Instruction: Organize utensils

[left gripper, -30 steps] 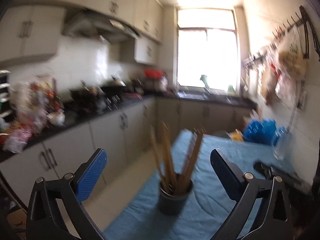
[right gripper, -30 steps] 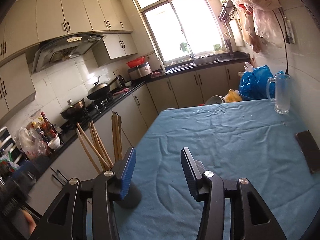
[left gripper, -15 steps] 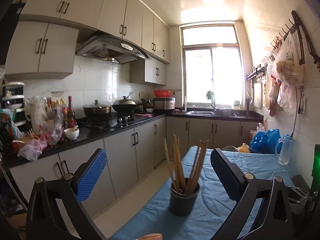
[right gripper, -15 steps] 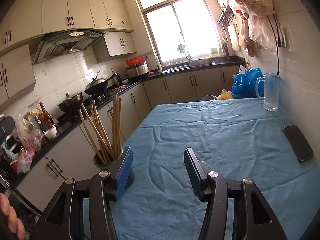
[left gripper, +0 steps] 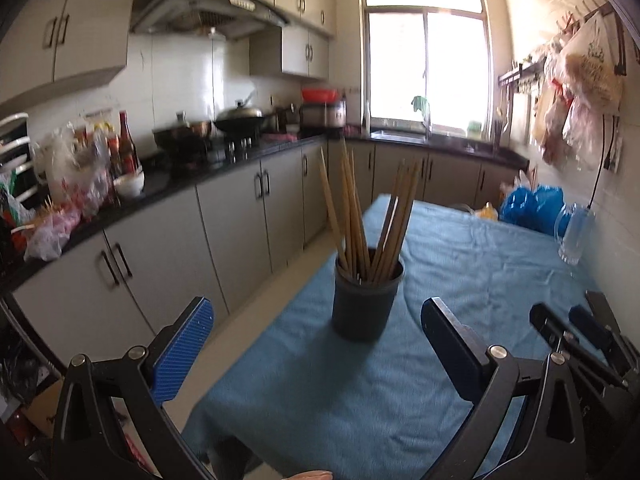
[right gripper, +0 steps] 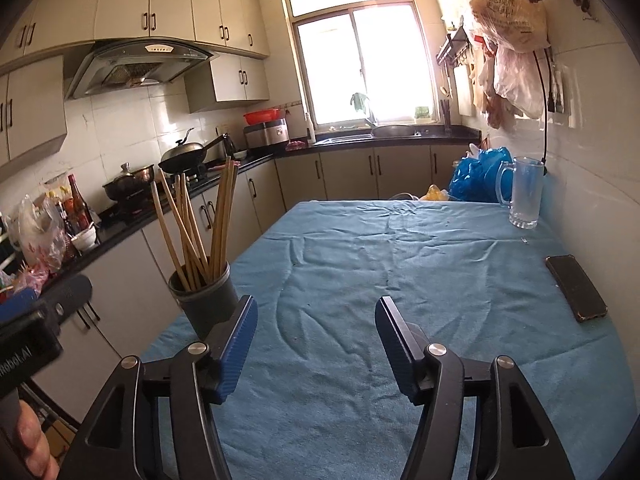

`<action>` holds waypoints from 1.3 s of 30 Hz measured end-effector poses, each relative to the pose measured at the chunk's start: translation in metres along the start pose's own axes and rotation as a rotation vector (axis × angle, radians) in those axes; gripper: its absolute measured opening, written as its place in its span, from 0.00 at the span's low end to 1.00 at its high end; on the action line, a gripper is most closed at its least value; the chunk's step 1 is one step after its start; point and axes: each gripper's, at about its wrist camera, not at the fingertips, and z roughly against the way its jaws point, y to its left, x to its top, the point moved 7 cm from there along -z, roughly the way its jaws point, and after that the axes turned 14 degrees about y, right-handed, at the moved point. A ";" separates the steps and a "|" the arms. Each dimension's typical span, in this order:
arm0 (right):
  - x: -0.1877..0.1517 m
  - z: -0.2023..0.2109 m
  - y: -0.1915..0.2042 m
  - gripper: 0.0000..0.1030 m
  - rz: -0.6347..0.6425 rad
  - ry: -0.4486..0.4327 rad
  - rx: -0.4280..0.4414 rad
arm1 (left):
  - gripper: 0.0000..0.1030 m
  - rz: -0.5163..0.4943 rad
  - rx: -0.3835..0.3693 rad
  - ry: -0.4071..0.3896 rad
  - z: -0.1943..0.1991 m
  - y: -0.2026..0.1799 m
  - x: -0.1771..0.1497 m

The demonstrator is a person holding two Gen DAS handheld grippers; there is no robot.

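A: Left wrist view: a dark cup [left gripper: 366, 294] full of long wooden chopsticks [left gripper: 362, 216], standing up on the blue cloth [left gripper: 460, 264] of the table, near the left edge.
B: And the left gripper [left gripper: 318, 344]?
A: Wide apart, nothing between the blue pads. Cup a bit farther out, in line with the gap, not touching.
B: Right wrist view: same cup [right gripper: 204, 300] on the near left, just past the left finger [right gripper: 236, 344]. Chopsticks [right gripper: 196, 224] leaning out like a fan.
A: Right gripper [right gripper: 314, 346] holding anything?
B: No. Jaws opening, only bare cloth [right gripper: 400, 248] between them.
A: What else on the table?
B: A dark phone [right gripper: 576, 288] lying flat on the right. A clear glass mug [right gripper: 524, 194] at the far right, by the wall. A blue bag [right gripper: 478, 174] just behind the mug.
A: Same mug [left gripper: 576, 234] and blue bag [left gripper: 530, 208] far right here too. Also the black tips of the other gripper, low on the right.
B: A bit of a hand [right gripper: 30, 444] at the bottom left corner, on a black handle.
A: Pots and a wok [left gripper: 240, 118] on the stove, far left, well apart from the table.
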 end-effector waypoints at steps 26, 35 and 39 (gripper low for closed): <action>-0.012 -0.023 0.007 0.72 0.030 0.062 -0.036 | 1.00 -0.072 0.059 0.195 -0.053 -0.006 -0.033; -0.013 -0.024 0.009 0.73 0.033 0.058 -0.051 | 1.00 -0.061 0.051 0.211 -0.058 -0.003 -0.036; -0.013 -0.026 0.012 0.73 0.046 0.060 -0.052 | 1.00 -0.061 0.047 0.220 -0.060 -0.003 -0.037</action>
